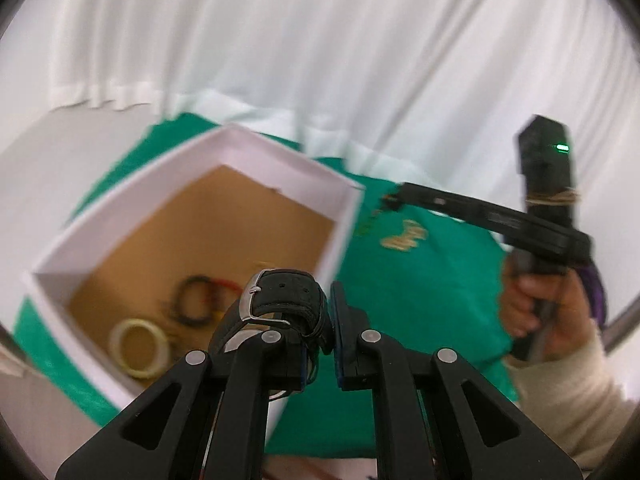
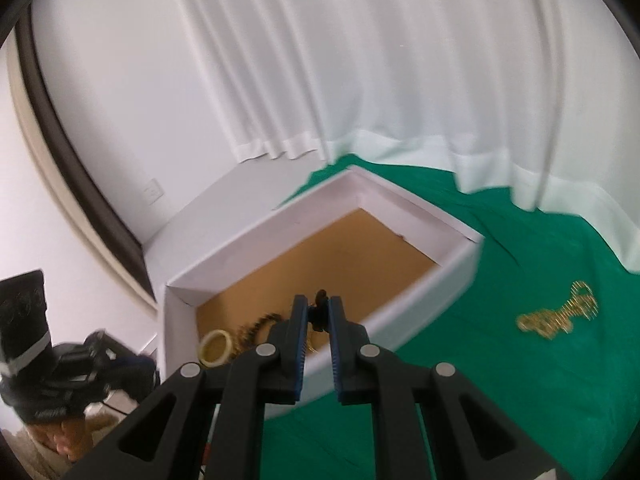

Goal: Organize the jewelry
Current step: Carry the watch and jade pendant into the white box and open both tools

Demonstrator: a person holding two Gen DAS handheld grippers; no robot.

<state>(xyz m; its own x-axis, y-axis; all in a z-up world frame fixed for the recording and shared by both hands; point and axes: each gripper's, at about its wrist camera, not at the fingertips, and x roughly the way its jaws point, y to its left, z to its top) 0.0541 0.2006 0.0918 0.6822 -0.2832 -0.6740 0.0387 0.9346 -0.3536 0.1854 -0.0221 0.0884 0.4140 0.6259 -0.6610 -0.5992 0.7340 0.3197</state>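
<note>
Holding a black watch strap (image 1: 286, 300) with a silver buckle, the left tool (image 1: 320, 328) hangs over the near right corner of the white box (image 1: 276, 160). The strap is looped around the left finger of this tool and pressed between the two fingers, so the tool is clenched on it. The box is open at the top, has a brown cardboard bottom and stands on a green cloth (image 1: 420, 300) that covers the table. Inside the box, in its near left corner, lies a pale cream bangle (image 1: 140, 344), and just beside it a dark bracelet (image 1: 192, 300) with some red on it; both are blurred. The right tool (image 2: 319, 312) is above the near wall of the same box, and its blue-padded fingers are closed on a small dark piece (image 2: 320, 308), too small to name; a thin gold-coloured bit shows beside its left finger, unclear. On the cloth, to the right of the box and well apart from it, lies a heap of gold chain (image 2: 556, 314). White curtains (image 2: 400, 60) hang on the far side, their hem touching the cloth. From the left side one can see the person's right hand (image 1: 548, 308) around the handle of the right tool.
</note>
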